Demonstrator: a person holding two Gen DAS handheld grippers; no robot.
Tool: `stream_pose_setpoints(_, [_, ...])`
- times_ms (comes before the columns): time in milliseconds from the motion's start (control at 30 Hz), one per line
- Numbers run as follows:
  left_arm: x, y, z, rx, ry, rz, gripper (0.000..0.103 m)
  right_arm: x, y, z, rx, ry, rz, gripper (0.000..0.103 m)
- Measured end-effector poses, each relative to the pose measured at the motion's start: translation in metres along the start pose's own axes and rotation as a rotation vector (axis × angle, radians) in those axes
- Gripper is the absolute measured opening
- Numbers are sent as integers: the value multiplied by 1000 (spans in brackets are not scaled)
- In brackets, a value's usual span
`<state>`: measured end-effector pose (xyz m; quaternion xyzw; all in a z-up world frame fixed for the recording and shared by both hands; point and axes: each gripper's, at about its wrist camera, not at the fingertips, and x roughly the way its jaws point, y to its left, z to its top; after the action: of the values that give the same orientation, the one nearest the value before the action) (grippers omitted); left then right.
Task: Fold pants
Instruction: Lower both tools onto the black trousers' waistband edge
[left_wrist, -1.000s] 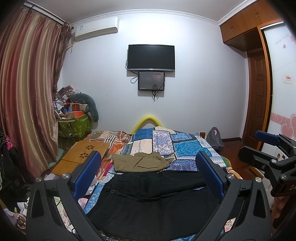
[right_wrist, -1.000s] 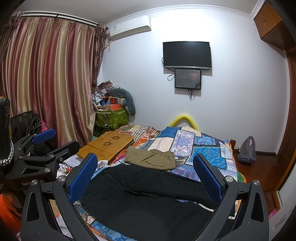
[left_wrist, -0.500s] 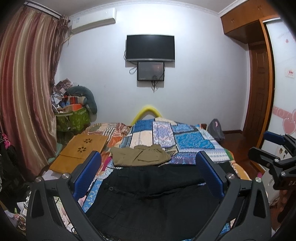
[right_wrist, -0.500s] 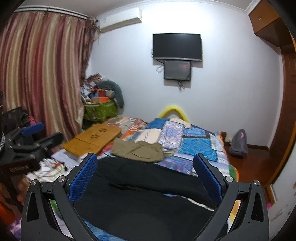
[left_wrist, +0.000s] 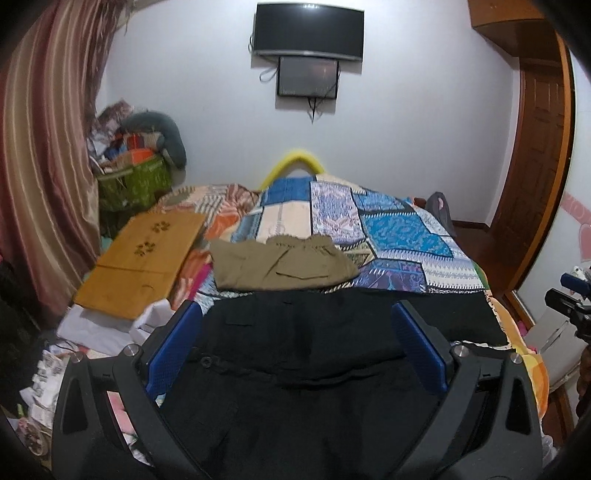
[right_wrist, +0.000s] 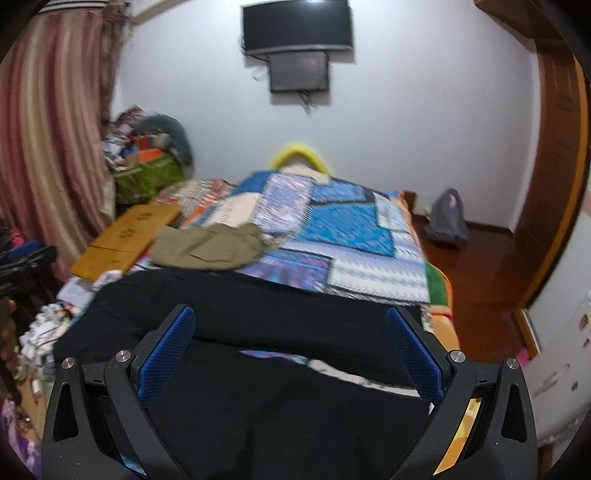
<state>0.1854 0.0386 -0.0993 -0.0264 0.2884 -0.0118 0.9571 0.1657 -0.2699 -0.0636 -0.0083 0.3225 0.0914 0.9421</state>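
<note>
Pants (left_wrist: 295, 369) — black, limp cloth — under ribbed blue fingers (left_wrist: 419, 350)

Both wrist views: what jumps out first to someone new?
The black pants spread across the near end of the bed, with both open grippers, left and right, above them. Beyond lie folded olive pants on the blue patchwork quilt. A dark TV hangs on the far wall.

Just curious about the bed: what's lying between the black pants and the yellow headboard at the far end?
Folded olive pants lie just beyond the black pants; past them, only bare patchwork quilt reaches the yellow headboard. The left wrist view shows it sharpest.
</note>
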Motion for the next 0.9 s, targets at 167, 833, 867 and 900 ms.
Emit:
stream_pose_setpoints(167, [50,17,-1,11,40,62,103,33,-25,-1,18,56,-25,103])
stream_pose_setpoints(833, [277,133,-13,-47,456,169,84,186,-55,14,-93,250,16,90])
stream_pose_setpoints(867, [284,138,-15,-51,470,171,84,197,-54,16,-98,266,34,83])
stream_pose_setpoints(900, [290,142,-17,-49,485,170,84,207,-54,17,-105,279,48,82])
